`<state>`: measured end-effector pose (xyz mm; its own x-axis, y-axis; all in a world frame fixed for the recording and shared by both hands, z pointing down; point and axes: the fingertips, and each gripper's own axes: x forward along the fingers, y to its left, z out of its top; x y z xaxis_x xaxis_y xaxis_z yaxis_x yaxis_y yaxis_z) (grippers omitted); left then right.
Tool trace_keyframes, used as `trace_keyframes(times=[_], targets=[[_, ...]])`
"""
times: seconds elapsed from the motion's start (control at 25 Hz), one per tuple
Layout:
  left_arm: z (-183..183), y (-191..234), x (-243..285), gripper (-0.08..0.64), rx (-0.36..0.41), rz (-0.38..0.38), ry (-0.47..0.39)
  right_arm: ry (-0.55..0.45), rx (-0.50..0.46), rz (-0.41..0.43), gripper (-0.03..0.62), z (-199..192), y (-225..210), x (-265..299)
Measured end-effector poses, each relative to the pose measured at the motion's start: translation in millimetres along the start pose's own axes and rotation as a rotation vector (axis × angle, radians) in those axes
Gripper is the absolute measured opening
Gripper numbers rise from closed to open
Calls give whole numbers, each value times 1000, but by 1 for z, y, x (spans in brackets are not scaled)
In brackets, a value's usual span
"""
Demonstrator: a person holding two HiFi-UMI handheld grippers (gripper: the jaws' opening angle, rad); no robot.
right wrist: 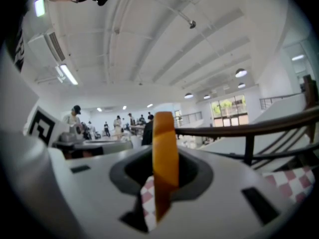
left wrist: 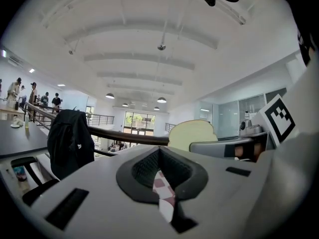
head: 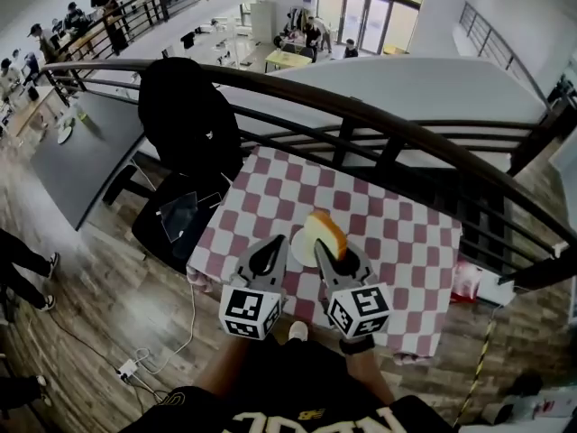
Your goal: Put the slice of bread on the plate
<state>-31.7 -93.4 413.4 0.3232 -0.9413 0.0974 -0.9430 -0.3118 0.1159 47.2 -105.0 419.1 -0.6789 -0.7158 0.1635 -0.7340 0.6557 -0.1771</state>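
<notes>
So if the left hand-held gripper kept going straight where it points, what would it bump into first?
Probably the dark railing beyond the checked table. The left hand-held gripper points nearly level, so it seems to pass above it, left of the bread slice. Depth is unclear.

- Shirt (head: pixel 306 419) of the person, head view: pale block lettering at bottom edge, cut off by the frame, not legible.
- Left gripper (head: pixel 270 249) cube (head: pixel 250 312), right gripper (head: pixel 326 253) cube (head: pixel 359 311): black-and-white square code markers, no letters or digits.
- Black jacket (left wrist: pixel 70 141): small white mark, too small to read.
</notes>
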Motion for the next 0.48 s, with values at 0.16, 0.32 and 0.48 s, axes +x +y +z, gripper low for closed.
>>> trace_keyframes(times=[0.16,0.32,0.48], targets=[[-22,8,10,18,-20,17,75,57,41,17,98,-22,-9,14],[-39,8,35,18,-33,-51,130,83,62,-9,98,-30,-31,31],[-50,22,63,18,-41,-65,156,132,77,-56,98,-39,-52,50]])
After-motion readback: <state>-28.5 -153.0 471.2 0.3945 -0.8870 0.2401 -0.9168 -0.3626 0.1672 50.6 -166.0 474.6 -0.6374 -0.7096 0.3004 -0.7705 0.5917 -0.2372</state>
